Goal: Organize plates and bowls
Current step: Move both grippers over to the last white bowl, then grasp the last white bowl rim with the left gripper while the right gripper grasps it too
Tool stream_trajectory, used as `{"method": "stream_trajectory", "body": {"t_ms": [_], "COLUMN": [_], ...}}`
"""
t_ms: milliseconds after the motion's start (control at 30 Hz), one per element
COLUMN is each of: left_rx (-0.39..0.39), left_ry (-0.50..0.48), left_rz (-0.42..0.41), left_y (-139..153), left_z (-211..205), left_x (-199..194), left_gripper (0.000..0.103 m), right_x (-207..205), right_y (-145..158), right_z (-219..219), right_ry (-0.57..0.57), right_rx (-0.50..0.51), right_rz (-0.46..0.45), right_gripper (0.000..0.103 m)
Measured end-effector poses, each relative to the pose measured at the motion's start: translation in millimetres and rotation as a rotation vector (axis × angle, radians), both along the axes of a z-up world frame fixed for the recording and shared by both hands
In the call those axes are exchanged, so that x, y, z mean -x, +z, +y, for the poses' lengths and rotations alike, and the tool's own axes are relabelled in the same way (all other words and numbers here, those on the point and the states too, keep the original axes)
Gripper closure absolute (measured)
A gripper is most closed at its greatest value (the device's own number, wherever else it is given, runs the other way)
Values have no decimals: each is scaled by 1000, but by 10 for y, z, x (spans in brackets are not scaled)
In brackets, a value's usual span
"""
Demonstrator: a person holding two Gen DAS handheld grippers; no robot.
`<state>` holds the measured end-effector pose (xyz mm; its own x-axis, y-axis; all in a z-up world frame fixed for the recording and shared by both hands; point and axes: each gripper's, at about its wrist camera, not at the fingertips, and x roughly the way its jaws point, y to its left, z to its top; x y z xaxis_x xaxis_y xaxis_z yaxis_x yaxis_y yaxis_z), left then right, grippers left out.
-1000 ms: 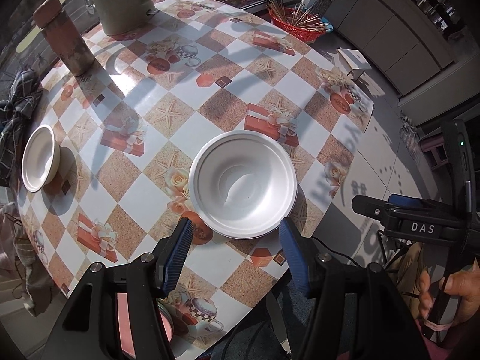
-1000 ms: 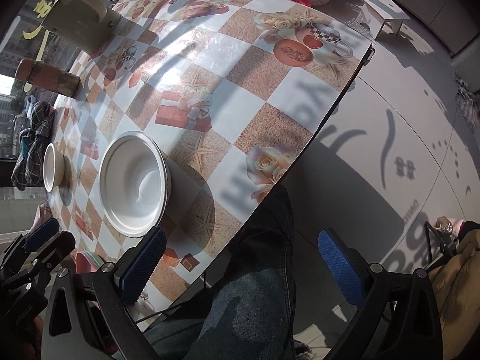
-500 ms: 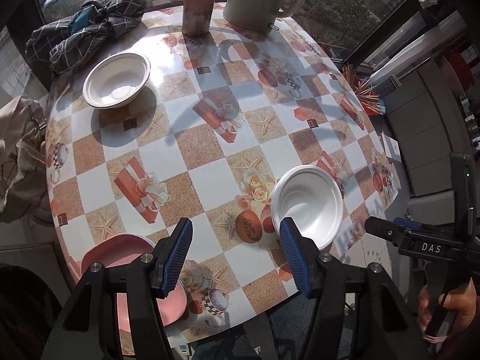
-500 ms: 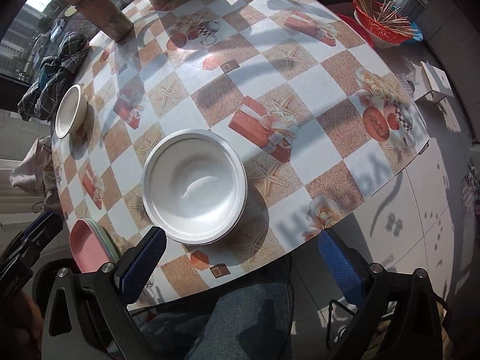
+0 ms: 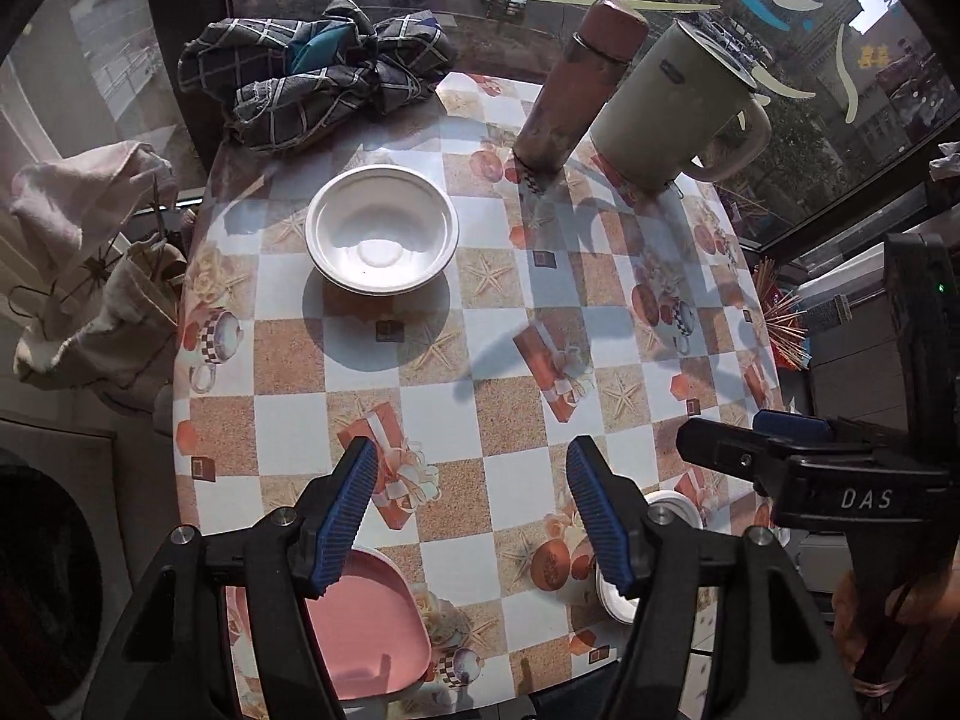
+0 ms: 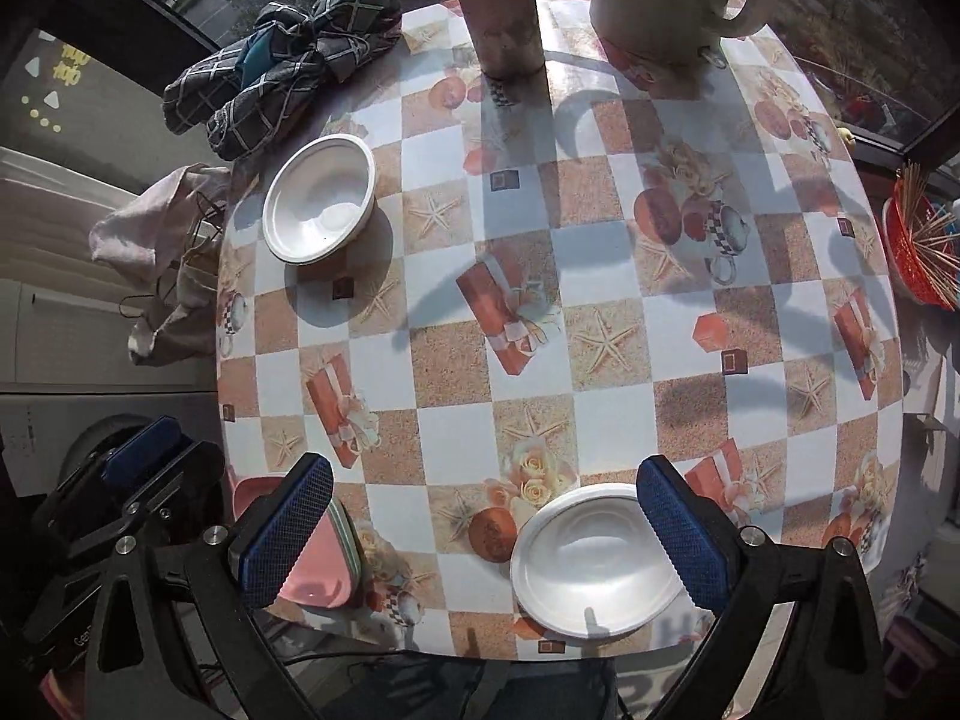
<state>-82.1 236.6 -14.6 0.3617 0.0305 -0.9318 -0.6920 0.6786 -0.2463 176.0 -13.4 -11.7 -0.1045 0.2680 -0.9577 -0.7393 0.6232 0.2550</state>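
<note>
My left gripper (image 5: 474,510) hangs over the near part of the worktop (image 5: 510,360), its jaws spread and just widening, nothing between them. My right gripper (image 6: 486,528) is also spread and empty. The right view shows the near white bowl (image 6: 594,564) whole, at the near edge; the left view catches only a sliver of it (image 5: 612,600) behind my right-hand finger. The far white bowl (image 5: 381,237) sits far left near the checked cloth (image 5: 312,72). The pink plate (image 5: 366,618) lies near left; the right view shows a green rim (image 6: 348,534) beneath it.
</note>
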Motion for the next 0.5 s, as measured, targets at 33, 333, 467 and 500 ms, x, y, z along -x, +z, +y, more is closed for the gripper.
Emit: {"method": "stream_trajectory", "body": {"t_ms": [33,333,467,500], "left_rx": [-8,-57,-60,-54], "left_ry": [14,148,213,229], "left_rz": [-1,55,92,104], "left_y": [7,-224,-466,-548], "left_z": [72,738,1039,1103], "left_x": [-27,-178,-206,-218], "left_gripper": [32,32,32,32], "right_x": [-26,-336,-423,-442], "right_y": [2,-200,-399,-465], "right_z": [105,862,1104,1172], "right_ry": [18,74,77,77], "right_rx": [2,3,11,16], "right_rz": [2,7,13,12], "right_gripper": [1,1,1,1]}}
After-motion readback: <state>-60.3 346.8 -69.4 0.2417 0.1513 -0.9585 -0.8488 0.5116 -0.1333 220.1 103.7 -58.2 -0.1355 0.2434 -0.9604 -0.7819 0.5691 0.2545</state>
